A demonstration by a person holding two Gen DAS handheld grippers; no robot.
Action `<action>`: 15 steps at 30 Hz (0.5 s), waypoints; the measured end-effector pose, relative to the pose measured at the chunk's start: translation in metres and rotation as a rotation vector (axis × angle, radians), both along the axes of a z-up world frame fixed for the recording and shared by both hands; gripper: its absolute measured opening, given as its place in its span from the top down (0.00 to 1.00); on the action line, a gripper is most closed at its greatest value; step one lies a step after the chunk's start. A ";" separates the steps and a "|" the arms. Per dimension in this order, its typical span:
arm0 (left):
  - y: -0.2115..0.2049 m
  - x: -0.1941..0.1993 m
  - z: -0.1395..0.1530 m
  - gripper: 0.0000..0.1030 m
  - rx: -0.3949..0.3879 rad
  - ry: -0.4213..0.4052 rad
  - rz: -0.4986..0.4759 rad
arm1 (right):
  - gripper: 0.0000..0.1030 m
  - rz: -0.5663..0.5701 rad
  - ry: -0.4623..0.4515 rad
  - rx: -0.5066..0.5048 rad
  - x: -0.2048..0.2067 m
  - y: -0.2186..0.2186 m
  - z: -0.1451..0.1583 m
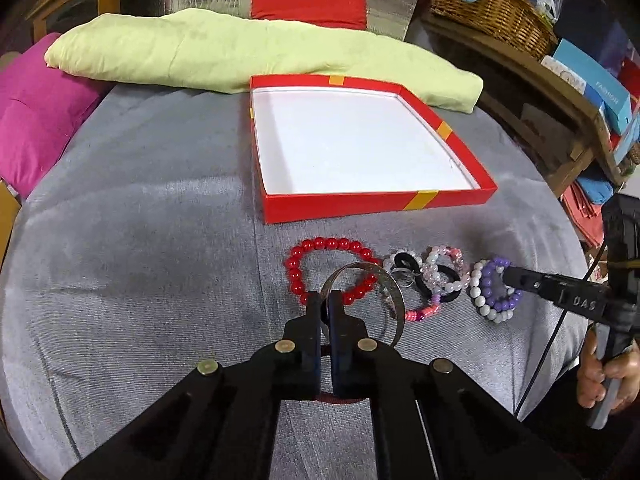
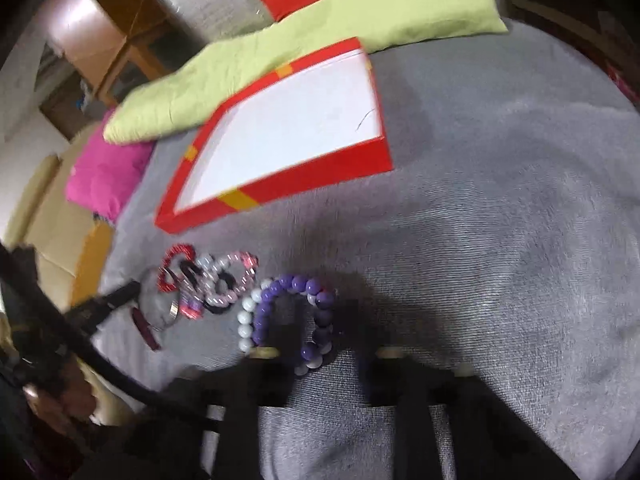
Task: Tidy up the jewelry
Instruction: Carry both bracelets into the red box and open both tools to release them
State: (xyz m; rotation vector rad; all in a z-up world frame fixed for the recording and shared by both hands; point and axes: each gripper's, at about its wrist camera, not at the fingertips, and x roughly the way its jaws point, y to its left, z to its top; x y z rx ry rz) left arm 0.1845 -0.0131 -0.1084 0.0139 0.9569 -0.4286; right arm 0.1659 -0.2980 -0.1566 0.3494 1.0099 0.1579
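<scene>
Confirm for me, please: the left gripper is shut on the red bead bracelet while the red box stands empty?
Not quite: the left gripper is shut on the metal bangle, as the left wrist view shows; the red bead bracelet lies on the cloth. The red box is indeed empty.

Support surface is a bed covered by a grey blanket (image 1: 140, 240). An open red box (image 1: 380, 200) with a white inside is set flat on it, far side touching a light-green pillow (image 1: 240, 56) laid across the back. A magenta cushion (image 1: 36, 108) is seen at the left edge. Just in front of the box, a row of jewelry is laid on the blanket: red bead bracelet (image 1: 298, 264), a tangled pile of pink, clear and black bracelets (image 1: 436, 276), then purple and white bead bracelets (image 1: 486, 292) at the right end.
</scene>
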 end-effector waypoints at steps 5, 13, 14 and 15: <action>0.005 0.002 0.013 0.96 -0.057 -0.042 0.013 | 0.90 -0.023 -0.098 -0.032 -0.009 0.001 0.017; -0.002 0.012 0.031 0.96 -0.140 -0.095 0.031 | 0.90 -0.033 -0.241 0.094 -0.014 -0.012 0.048; -0.004 0.015 0.034 0.96 -0.154 -0.103 0.034 | 0.90 -0.035 -0.252 0.093 -0.011 -0.012 0.051; -0.006 0.019 0.036 0.96 -0.168 -0.107 0.043 | 0.90 -0.039 -0.260 0.092 -0.007 -0.011 0.053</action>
